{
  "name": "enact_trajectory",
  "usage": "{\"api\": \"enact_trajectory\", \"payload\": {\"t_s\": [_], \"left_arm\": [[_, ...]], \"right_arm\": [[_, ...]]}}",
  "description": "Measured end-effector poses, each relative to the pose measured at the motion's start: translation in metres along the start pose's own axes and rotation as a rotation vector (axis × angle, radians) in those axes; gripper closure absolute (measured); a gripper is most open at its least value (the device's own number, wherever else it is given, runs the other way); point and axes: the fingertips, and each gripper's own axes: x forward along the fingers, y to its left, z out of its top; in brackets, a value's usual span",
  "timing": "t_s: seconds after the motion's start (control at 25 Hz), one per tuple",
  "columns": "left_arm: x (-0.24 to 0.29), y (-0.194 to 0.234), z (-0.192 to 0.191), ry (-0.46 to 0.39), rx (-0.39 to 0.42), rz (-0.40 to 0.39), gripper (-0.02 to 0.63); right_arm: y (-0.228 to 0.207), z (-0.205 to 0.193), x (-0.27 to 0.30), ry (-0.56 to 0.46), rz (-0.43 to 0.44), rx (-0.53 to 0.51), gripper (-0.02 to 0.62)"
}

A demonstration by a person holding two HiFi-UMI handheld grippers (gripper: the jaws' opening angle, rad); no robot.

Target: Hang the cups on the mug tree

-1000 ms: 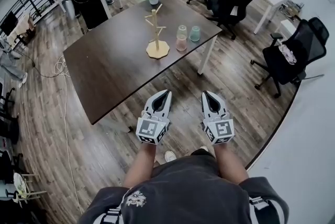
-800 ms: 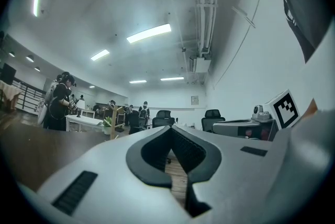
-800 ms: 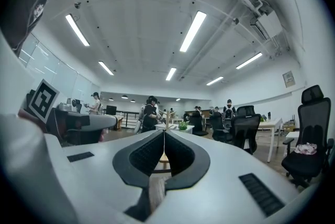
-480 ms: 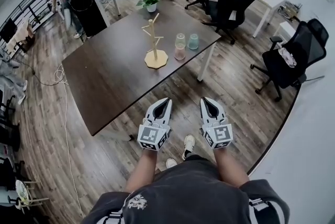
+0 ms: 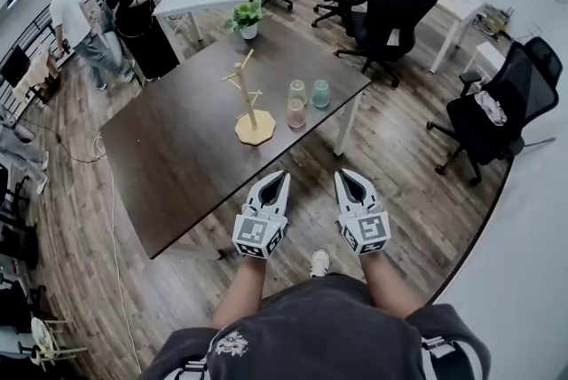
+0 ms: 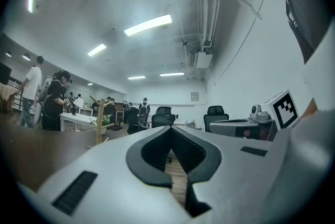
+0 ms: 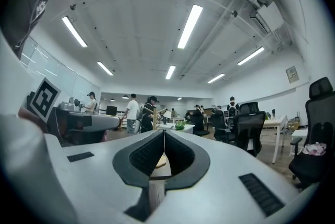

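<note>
Left tool (image 5: 282,177) and right tool (image 5: 340,175) closed, both empty.
The cup handles are too small for me to see. The jaws are together with nothing between them. The cups (image 5: 295,113) stand beside the mug tree (image 5: 248,107) on the surface (image 5: 169,165), well apart from the tools.

Potted plant (image 5: 248,16), black office chairs (image 5: 391,7)
</note>
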Motion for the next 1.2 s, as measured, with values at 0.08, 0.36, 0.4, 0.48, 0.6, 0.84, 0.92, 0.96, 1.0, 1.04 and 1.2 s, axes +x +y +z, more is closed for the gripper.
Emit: {"api": "enact_trajectory", "payload": {"t_s": [0.08,0.36,0.4,0.48,0.6,0.84,0.92,0.96,1.0,1.04,1.2], "left_arm": [[0.02,0.002,-0.001,0.007,0.003,-0.001,0.6],[0.076,0.005,-0.005,0.022,0.001,0.016,0.6],[0.08,0.005,-0.007,0.029,0.001,0.017,0.6],[0.087,0.006,-0.011,0.045,0.003,0.018,0.6],[0.095,0.011,-0.015,0.061,-0.002,0.026,0.6],[0.108,0.027,-0.028,0.07,-0.037,0.043,0.6],[0.116,0.033,-0.034,0.073,-0.05,0.033,0.6],[0.121,0.037,-0.037,0.073,-0.053,0.027,0.6],[0.126,0.041,-0.038,0.073,-0.055,0.019,0.6],[0.132,0.046,-0.039,0.072,-0.056,0.011,0.6],[0.159,0.063,-0.037,0.065,-0.048,-0.022,0.6]], "right_arm": [[-0.016,-0.003,0.011,0.003,0.005,0.008,0.569],[-0.065,-0.014,0.043,0.01,0.034,0.056,0.569],[-0.069,-0.017,0.046,0.012,0.038,0.067,0.569],[-0.073,-0.022,0.05,0.017,0.042,0.086,0.569],[-0.077,-0.027,0.057,0.028,0.057,0.102,0.569],[-0.07,-0.032,0.072,0.06,0.107,0.077,0.568],[-0.072,-0.036,0.081,0.069,0.099,0.074,0.569],[-0.075,-0.038,0.087,0.074,0.093,0.074,0.569],[-0.077,-0.038,0.093,0.076,0.087,0.074,0.568],[-0.079,-0.037,0.1,0.077,0.081,0.072,0.569],[-0.094,-0.032,0.128,0.072,0.056,0.068,0.569]]}}
